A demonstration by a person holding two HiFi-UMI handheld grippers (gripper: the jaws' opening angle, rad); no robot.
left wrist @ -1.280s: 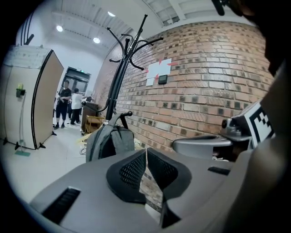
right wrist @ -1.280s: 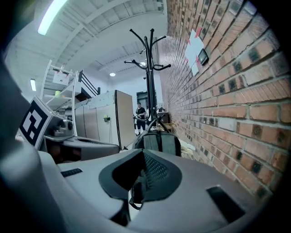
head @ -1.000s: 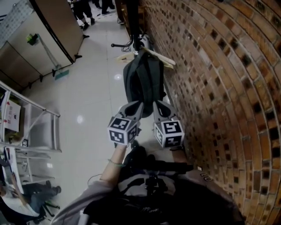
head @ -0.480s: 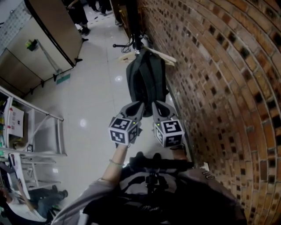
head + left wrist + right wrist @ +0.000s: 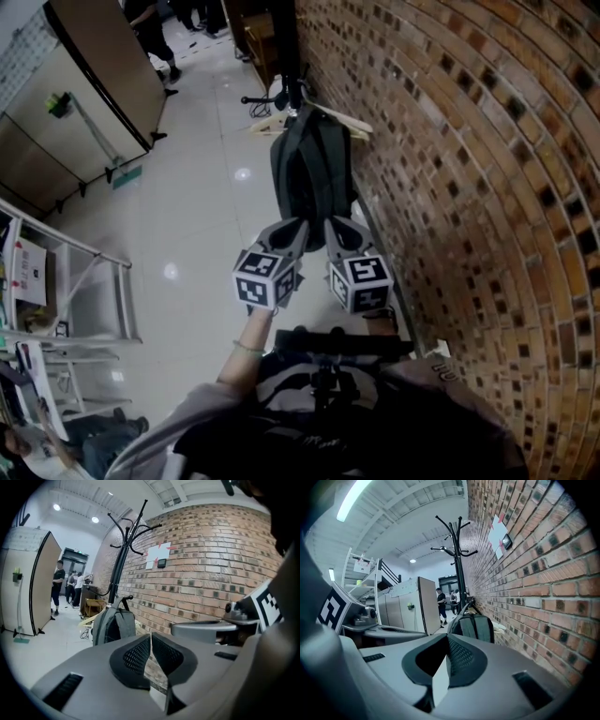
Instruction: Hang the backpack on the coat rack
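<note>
A dark grey backpack (image 5: 310, 171) hangs by its top handle from a low hook of the black coat rack (image 5: 287, 56), close to the brick wall. The left gripper view shows the backpack (image 5: 111, 625) below the coat rack (image 5: 123, 559). It also appears straight ahead in the right gripper view (image 5: 476, 628). My left gripper (image 5: 294, 228) and right gripper (image 5: 336, 225) are side by side just short of the backpack's lower end. Both are shut with nothing between the pads, as seen for the left gripper (image 5: 151, 638) and the right gripper (image 5: 447, 641).
The brick wall (image 5: 469, 169) runs along the right. Wooden hangers (image 5: 343, 120) and a cable lie on the floor by the rack's base. A metal shelf frame (image 5: 89, 281) stands at left, a beige partition (image 5: 112, 66) at far left, and people (image 5: 58, 587) stand down the corridor.
Both grippers stay shut and side by side in front of the backpack. The backpack still hangs on the rack. The head view has shifted slightly.
</note>
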